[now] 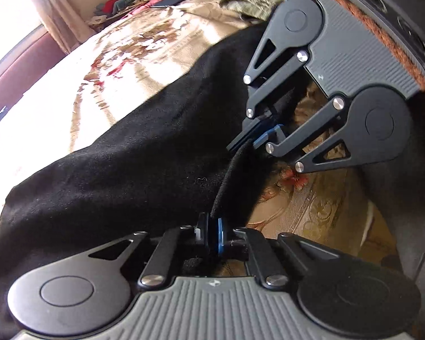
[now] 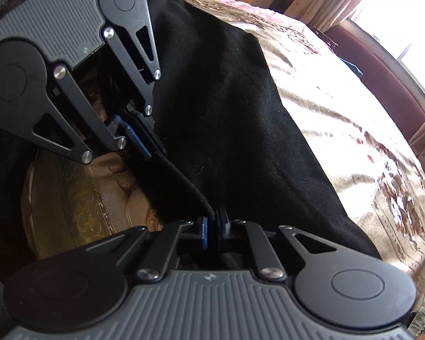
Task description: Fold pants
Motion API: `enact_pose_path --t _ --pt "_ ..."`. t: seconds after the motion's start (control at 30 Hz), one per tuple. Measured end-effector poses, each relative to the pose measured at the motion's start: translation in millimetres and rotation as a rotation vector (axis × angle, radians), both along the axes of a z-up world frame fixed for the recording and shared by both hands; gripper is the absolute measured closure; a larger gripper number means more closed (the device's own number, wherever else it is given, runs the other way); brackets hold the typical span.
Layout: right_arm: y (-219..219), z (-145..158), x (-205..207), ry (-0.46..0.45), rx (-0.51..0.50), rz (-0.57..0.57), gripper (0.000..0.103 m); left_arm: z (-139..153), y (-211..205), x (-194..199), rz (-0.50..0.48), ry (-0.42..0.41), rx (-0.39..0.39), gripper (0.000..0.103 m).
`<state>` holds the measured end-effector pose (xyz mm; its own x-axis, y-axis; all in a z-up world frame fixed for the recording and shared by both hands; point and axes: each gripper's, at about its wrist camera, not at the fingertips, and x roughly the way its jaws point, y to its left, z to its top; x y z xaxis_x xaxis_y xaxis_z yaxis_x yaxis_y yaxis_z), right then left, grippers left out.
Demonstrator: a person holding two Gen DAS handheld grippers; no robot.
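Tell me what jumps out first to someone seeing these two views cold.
The black pants dominate, spread across a floral gold bedspread that is washed out by window light. Both tools pinch the same hemmed edge: the left gripper at the bottom of its own view, the right gripper just beyond it.

Two close, downward wrist views; shared pants [image 1: 121,170]

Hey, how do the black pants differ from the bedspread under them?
The black pants are plain, matte and dark; the bedspread is glossy beige with a floral pattern. The pants' near hem is lifted, pinched by the left tongs and right tongs; the bedspread lies spread flat on the bed. Both are fabric, and the pants drape across the bedspread.
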<state>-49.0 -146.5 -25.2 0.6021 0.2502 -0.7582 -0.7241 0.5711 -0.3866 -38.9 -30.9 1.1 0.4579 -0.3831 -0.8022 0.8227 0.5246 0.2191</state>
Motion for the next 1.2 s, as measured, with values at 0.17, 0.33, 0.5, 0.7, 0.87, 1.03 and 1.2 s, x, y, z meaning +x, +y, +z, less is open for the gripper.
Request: enact_pose_path --t 0.17,0.33,0.5,0.7,0.87,1.03,1.2 --pt "1 28 -15 -0.013 0.031 0.027 0.089 33 39 -3 0.060 -0.016 0.006 0.073" --pt "32 33 -10 -0.024 0.128 0.092 0.080 12 63 17 0.161 -0.008 0.157 0.070" --pt "61 3 3 0.048 0.037 0.148 0.082 -12 66 24 0.119 0.108 0.306 0.070" --pt "36 41 5 0.075 0.213 0.019 0.080 18 63 15 0.127 0.070 0.128 0.069" --pt "-1 18 28 0.149 0.262 -0.282 0.071 11 35 25 0.113 0.134 0.029 0.066" --pt "-58 59 15 0.008 0.370 -0.488 0.069 17 17 16 0.031 0.086 0.044 0.066" --pt "-143 28 22 0.007 0.287 -0.860 0.064 11 -24 21 -0.013 0.103 0.025 0.065"
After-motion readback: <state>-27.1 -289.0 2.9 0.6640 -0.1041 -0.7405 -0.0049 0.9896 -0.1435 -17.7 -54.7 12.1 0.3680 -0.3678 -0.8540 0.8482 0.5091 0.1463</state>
